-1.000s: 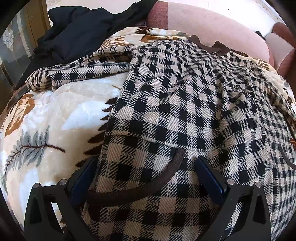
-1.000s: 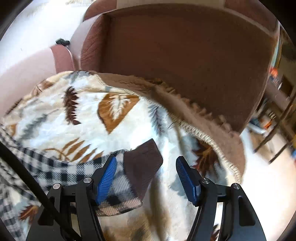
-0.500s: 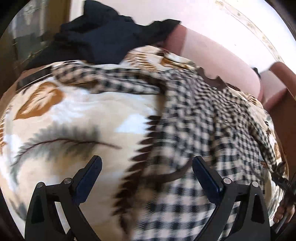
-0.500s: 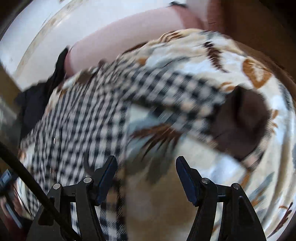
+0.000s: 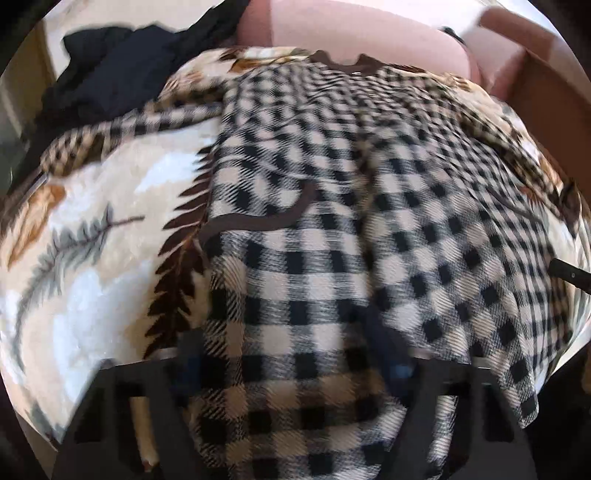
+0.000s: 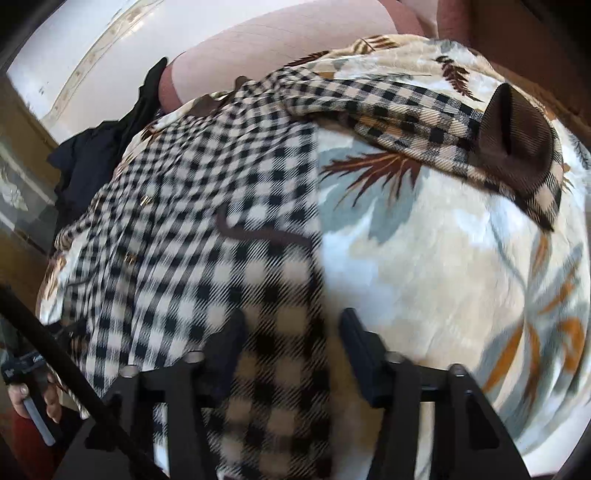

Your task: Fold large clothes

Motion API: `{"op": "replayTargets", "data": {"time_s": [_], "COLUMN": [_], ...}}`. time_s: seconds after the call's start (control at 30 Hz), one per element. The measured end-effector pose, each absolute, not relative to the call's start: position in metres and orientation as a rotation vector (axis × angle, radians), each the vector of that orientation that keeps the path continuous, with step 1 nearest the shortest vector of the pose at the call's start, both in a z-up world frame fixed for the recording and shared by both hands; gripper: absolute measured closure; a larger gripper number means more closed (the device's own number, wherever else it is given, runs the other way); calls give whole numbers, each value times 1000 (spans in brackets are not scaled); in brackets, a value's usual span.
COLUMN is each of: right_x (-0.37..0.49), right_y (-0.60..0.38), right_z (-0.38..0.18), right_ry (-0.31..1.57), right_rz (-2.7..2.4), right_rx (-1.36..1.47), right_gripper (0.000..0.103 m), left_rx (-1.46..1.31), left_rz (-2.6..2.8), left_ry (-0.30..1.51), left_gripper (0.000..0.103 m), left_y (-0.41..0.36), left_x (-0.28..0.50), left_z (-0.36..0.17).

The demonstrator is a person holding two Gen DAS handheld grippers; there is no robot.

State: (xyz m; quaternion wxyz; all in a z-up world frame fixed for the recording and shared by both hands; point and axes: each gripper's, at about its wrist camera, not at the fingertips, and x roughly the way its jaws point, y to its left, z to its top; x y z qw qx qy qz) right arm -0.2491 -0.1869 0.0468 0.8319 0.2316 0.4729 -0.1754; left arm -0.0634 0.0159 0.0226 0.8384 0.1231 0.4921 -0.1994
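A black-and-cream checked coat [image 5: 332, 206] lies spread face up on a leaf-patterned blanket [image 5: 92, 229]. Its brown-trimmed pocket [image 5: 258, 221] and brown collar [image 5: 343, 61] show. My left gripper [image 5: 291, 354] is open, with its jaws either side of the coat's lower hem. In the right wrist view the coat [image 6: 192, 206] fills the left half and its right sleeve with a brown cuff [image 6: 517, 144] stretches out to the upper right. My right gripper [image 6: 291, 343] is open, straddling the coat's hem edge at its right side.
A dark garment [image 5: 122, 74] is heaped at the back left. A pink cushion [image 5: 351, 29] runs behind the collar, with a brown sofa arm [image 5: 546, 74] at the right. The blanket [image 6: 443, 277] spreads to the right of the coat.
Both grippers have swung round to the coat's lower hem. The right gripper left the sleeve cuff, which now lies stretched out on the blanket. Both views are blurred by motion.
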Motion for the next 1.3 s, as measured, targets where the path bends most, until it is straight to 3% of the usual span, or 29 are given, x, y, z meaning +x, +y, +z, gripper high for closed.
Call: {"op": "replayTargets", "data": {"time_s": [0.03, 0.07, 0.13, 0.3, 0.57, 0.67, 0.73, 0.8, 0.83, 0.97, 1.1, 1.3], "right_x": [-250, -251, -252, -279, -320, -328, -333, -334, -332, -312, -277, -195], "right_y": [-184, -180, -185, -208, -208, -211, -214, -218, -220, -224, -219, -182], "right_z": [45, 45, 49, 61, 52, 56, 60, 68, 72, 90, 106, 114], "right_ry": [1003, 1005, 995, 941, 1042, 1040, 1021, 993, 982, 953, 921, 924], "right_rz": [-363, -358, -344, -280, -351, -382, -396, -401, -402, -415, -411, -282], "right_rx": [478, 465, 479, 644, 636, 596, 584, 583, 569, 492, 415, 342], "right_gripper": [81, 86, 95, 97, 97, 97, 96, 96, 96, 91, 74, 74], "left_rx": [281, 297, 255, 149, 87, 15, 7, -5, -16, -87, -192, -350], "left_rz": [-395, -371, -370, -358, -323, -335, -318, -297, -285, -251, -210, -120], "left_ry": [1025, 1011, 1021, 999, 1042, 1036, 1001, 964, 950, 928, 911, 903], "left_gripper": [65, 95, 94, 97, 99, 95, 81, 48, 45, 43, 42, 41], "left_y": [12, 12, 15, 58, 116, 132, 135, 139, 141, 151, 166, 187], "left_x": [-63, -67, -65, -96, -139, -143, -143, -141, -137, -103, -61, 6], "left_z": [26, 27, 32, 58, 43, 48, 57, 65, 69, 84, 91, 86]}}
